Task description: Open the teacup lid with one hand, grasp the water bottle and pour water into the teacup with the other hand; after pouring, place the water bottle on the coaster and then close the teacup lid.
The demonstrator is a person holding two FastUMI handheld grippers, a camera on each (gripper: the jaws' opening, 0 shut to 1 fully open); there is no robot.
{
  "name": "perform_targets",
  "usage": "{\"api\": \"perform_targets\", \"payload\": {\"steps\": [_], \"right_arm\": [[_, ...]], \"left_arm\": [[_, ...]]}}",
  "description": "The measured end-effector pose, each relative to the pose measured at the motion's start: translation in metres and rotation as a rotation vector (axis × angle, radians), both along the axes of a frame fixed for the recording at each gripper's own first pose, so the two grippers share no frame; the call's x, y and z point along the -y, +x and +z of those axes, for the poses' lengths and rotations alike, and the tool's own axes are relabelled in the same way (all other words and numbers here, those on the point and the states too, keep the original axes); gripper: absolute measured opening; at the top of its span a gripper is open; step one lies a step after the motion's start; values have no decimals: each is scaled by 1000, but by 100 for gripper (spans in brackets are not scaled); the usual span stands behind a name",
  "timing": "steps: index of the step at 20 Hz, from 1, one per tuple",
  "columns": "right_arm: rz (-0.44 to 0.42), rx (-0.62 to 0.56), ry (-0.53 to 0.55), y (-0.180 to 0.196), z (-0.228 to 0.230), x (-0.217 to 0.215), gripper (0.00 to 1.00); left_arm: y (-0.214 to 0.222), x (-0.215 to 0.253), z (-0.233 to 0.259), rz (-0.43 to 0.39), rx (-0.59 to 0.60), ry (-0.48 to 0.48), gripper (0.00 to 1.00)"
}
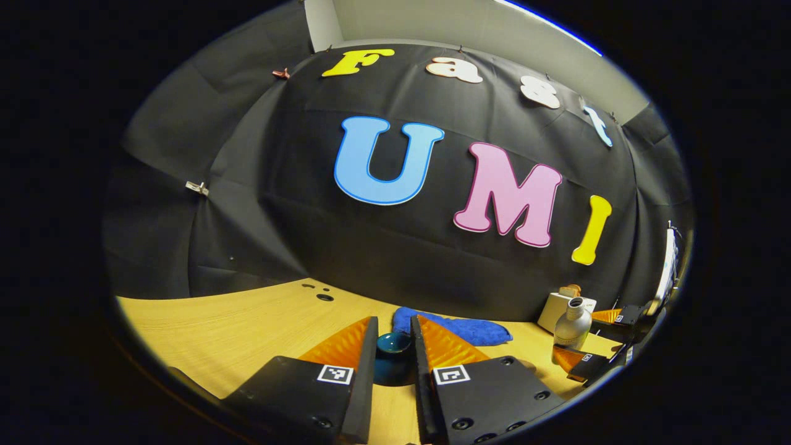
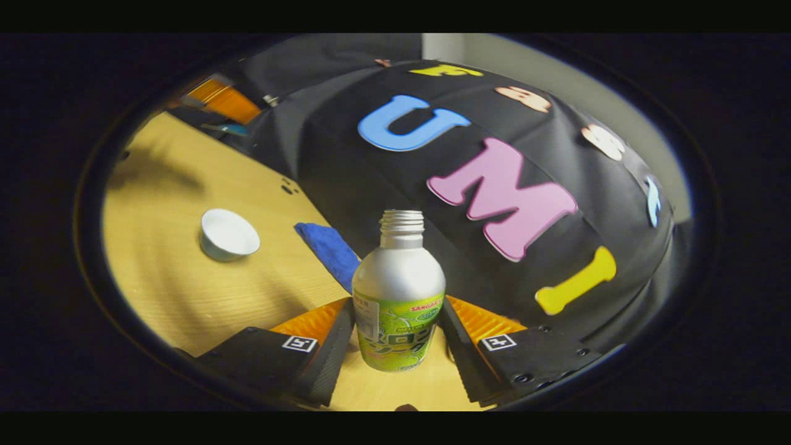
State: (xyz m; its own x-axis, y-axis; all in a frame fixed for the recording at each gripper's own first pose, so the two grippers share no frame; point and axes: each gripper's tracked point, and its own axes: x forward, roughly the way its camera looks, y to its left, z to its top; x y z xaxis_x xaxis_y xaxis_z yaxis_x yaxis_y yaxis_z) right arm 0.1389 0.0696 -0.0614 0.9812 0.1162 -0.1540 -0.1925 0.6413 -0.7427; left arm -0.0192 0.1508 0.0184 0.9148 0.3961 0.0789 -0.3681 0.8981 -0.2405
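Note:
My left gripper (image 1: 394, 327) is shut on the dark teal teacup lid (image 1: 393, 357), which sits low between its fingers above the wooden table (image 1: 247, 327). The white teacup (image 2: 228, 235) stands uncovered on the table, left of the bottle in the right gripper view. My right gripper (image 2: 398, 303) is shut on the silver water bottle (image 2: 398, 284); the bottle has a green label and no cap, and both fingers press its sides. The same bottle (image 1: 571, 324) stands upright far right in the left gripper view. The left gripper (image 2: 219, 102) shows high at the upper left, away from the cup.
A blue cloth (image 1: 457, 330) lies flat by the back wall; the same cloth (image 2: 327, 247) lies between cup and bottle. A white box (image 1: 556, 309) stands behind the bottle. Small dark holes (image 1: 321, 293) mark the tabletop at the back.

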Motion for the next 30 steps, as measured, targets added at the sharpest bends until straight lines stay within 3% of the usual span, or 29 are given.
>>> {"api": "perform_targets", "payload": {"steps": [6,13,30], "right_arm": [[117,24,-397,6,-19,-31,80],[194,64,-649,7,-25,-52,79],[272,174,-957,24,-15,-64,79]], "left_arm": [[-3,-8,-3,-2,-14,-10,33],[-4,-14,-6,-4,-13,-33,33],[-5,-16,-13,-3,-38,-52,33]]}}
